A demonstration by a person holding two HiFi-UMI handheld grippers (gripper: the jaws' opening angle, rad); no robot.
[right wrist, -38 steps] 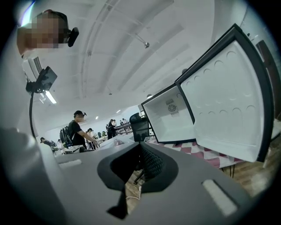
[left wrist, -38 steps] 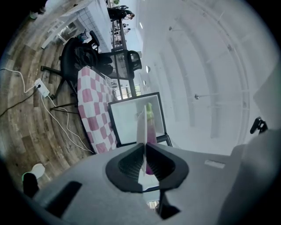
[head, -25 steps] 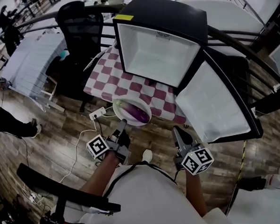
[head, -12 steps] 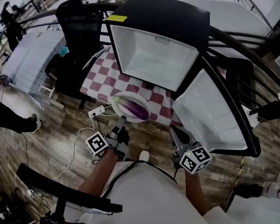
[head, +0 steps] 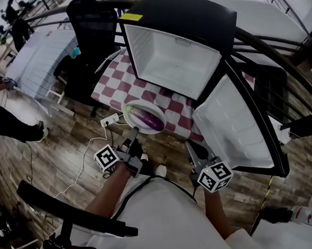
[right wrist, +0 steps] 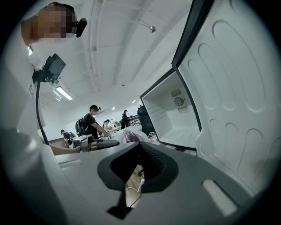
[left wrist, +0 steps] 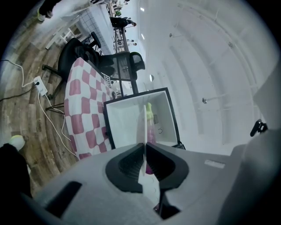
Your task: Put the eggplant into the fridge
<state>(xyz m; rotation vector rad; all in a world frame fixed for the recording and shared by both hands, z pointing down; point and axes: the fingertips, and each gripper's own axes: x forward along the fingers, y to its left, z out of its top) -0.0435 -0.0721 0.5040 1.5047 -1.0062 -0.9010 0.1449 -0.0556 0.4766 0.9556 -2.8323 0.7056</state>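
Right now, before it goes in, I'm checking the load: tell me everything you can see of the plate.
The plate is round, shallow and pale, with a smooth surface like glazed ceramic or plastic. It sits roughly level in front of the open fridge, by the near edge of the checked tablecloth. A purple eggplant lies across it. The left gripper is shut on its near rim, with the rim edge-on between the jaws.

Our left gripper (left wrist: 144, 151) pinches a white plate (left wrist: 145, 127) seen edge-on, the eggplant (left wrist: 151, 132) on its three o'clock side. The open fridge (left wrist: 127, 123) is at twelve o'clock and the checked cloth (left wrist: 81, 110) at ten.
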